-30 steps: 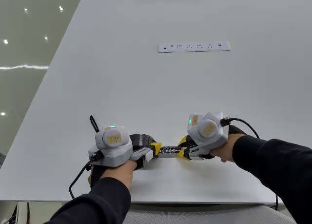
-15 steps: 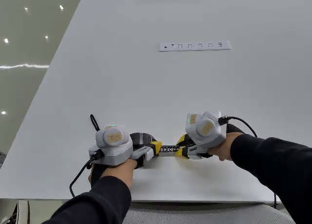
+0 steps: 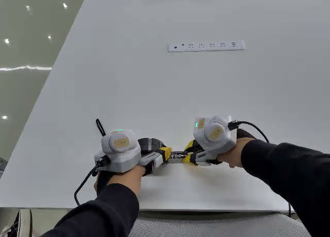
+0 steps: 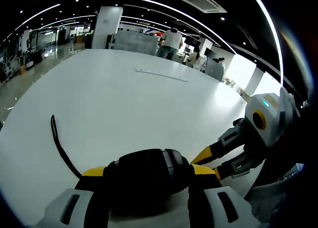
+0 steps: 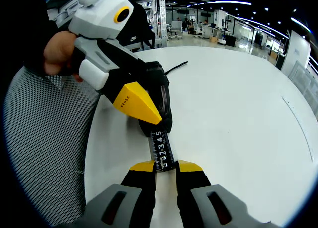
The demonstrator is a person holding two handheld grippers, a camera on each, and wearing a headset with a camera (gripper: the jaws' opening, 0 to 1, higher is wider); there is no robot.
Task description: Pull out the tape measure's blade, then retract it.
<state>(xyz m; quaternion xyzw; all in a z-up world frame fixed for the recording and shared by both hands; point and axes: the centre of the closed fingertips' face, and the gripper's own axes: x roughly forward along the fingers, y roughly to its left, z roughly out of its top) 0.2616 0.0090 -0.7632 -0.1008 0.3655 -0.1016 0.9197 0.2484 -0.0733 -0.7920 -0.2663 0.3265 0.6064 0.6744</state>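
A black tape measure point(image 3: 150, 145) rests at the table's near edge, and my left gripper point(image 3: 161, 157) is shut on its body point(image 4: 149, 176). A short length of blade point(image 5: 161, 149) with printed numbers runs out of the case point(image 5: 158, 101). My right gripper point(image 5: 164, 167) is shut on the blade's end, its yellow fingertips point(image 5: 189, 166) pinching it. In the head view the right gripper point(image 3: 190, 157) sits just right of the left one, with the blade point(image 3: 178, 155) spanning the small gap between them.
A white power strip point(image 3: 206, 46) lies far back on the white table point(image 3: 154, 82). A black cord point(image 4: 58, 143) trails on the table to the left of the tape measure. People stand beyond the table's far end point(image 4: 171, 39).
The two grippers have come closer together, and the length of blade showing between them has shortened.
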